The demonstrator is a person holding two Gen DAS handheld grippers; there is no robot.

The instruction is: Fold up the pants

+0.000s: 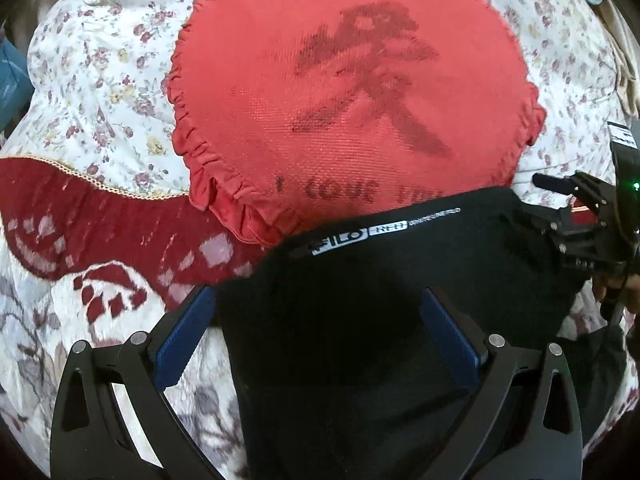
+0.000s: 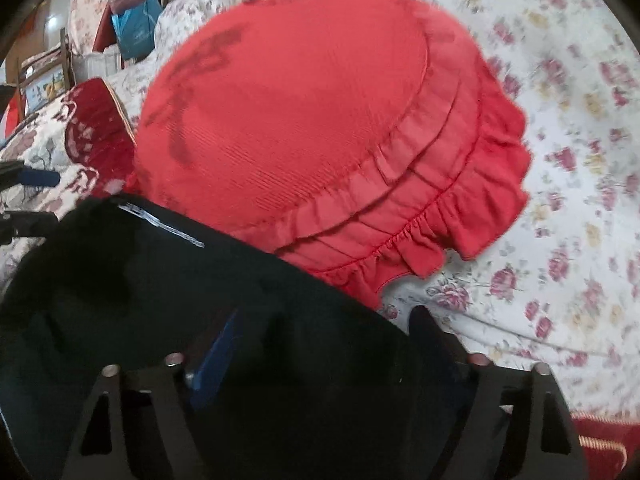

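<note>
Both grippers' lower parts vanish against black pants, pillow lettering half-covered.

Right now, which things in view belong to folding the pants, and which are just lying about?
Job:
black pants
left gripper
right gripper

Lying about:
red frilled cushion
floral bedding
dark red patterned cloth
blue bag

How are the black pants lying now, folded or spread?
Cannot tell: the black pants lie bunched against the red cushion, their legs out of view.
</note>
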